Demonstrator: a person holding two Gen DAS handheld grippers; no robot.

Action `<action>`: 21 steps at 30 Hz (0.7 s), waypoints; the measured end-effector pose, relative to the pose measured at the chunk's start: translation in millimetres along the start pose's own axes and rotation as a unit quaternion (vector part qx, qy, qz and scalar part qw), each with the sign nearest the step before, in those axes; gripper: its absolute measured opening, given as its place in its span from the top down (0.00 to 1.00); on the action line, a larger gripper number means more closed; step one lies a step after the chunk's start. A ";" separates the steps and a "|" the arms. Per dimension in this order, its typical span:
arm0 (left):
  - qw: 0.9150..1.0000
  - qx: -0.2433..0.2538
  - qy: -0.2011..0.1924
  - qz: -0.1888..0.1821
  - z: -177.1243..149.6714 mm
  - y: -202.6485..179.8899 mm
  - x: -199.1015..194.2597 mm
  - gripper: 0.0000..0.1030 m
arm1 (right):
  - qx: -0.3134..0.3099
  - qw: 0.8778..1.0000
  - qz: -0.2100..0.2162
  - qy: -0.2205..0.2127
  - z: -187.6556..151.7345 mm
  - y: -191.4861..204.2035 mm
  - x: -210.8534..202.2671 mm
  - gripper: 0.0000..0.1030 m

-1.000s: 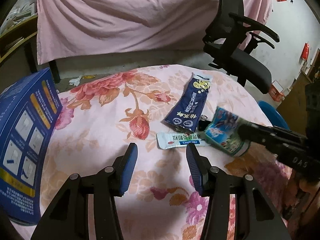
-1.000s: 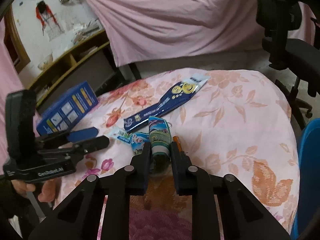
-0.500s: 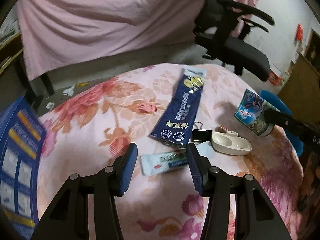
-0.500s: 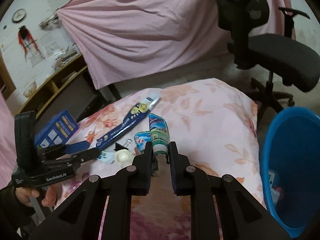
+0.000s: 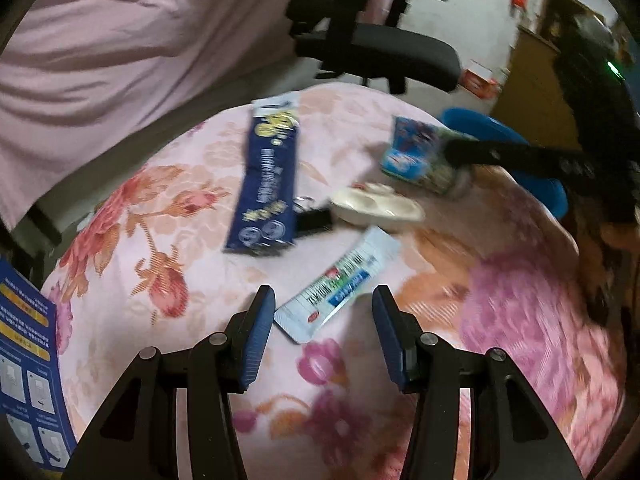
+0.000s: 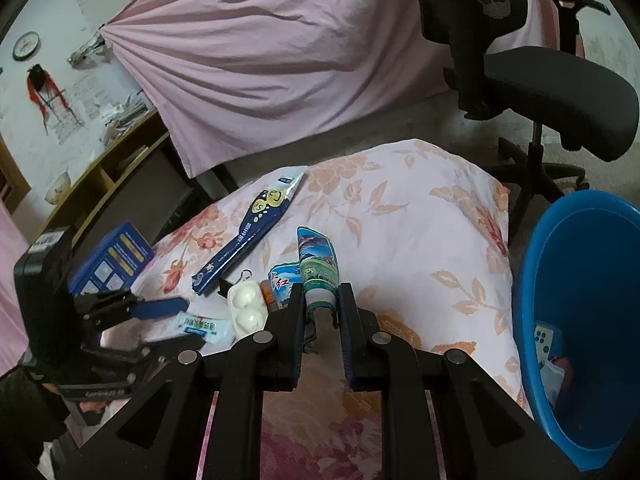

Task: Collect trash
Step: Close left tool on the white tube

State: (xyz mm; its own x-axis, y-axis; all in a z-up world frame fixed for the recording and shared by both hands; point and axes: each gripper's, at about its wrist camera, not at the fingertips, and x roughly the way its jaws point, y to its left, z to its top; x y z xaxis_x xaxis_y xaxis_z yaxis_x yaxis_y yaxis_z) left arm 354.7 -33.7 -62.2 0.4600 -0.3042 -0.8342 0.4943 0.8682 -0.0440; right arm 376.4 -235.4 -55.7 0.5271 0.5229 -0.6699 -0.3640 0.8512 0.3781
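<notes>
Right hand-held gripper (image 6: pixel 322 312) clamped on crushed cup (image 6: pixel 318 268), held above floral bench (image 6: pixel 420 220) near blue bin (image 6: pixel 580 320). Left hand-held gripper (image 5: pixel 324 320) half open, empty, jaws either side of white sachet (image 5: pixel 340 284) lying on bench. Blue wrapper (image 5: pixel 266 184) flat beyond.

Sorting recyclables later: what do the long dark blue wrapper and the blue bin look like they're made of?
Long dark blue wrapper: probably thin plastic or foil film, glossy, with a silvery crimped end. Blue bin: looks like moulded plastic, smooth with a slight sheen along its rim.
</notes>
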 end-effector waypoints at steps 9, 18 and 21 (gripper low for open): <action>0.999 0.031 0.019 0.011 8.8 -19.2 8.6 0.69 | 0.007 1.000 0.004 0.006 -2.2 -3.9 -1.8 0.87; 0.999 0.011 0.021 0.025 5.9 -28.6 9.4 0.79 | 0.005 1.000 0.012 0.007 -6.1 -6.1 -8.1 0.87; 0.999 -0.017 0.016 0.026 2.3 -30.5 3.3 0.80 | 0.012 1.000 0.020 -0.002 -7.3 -9.8 -14.6 0.87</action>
State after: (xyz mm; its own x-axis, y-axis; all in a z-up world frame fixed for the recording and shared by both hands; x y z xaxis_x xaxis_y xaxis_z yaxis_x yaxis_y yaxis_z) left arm 342.8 -62.1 -62.3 0.4608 -0.2472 -0.8524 0.4458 0.8949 -0.0185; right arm 366.6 -251.7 -54.4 0.5157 0.5567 -0.6513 -0.3656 0.8305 0.4204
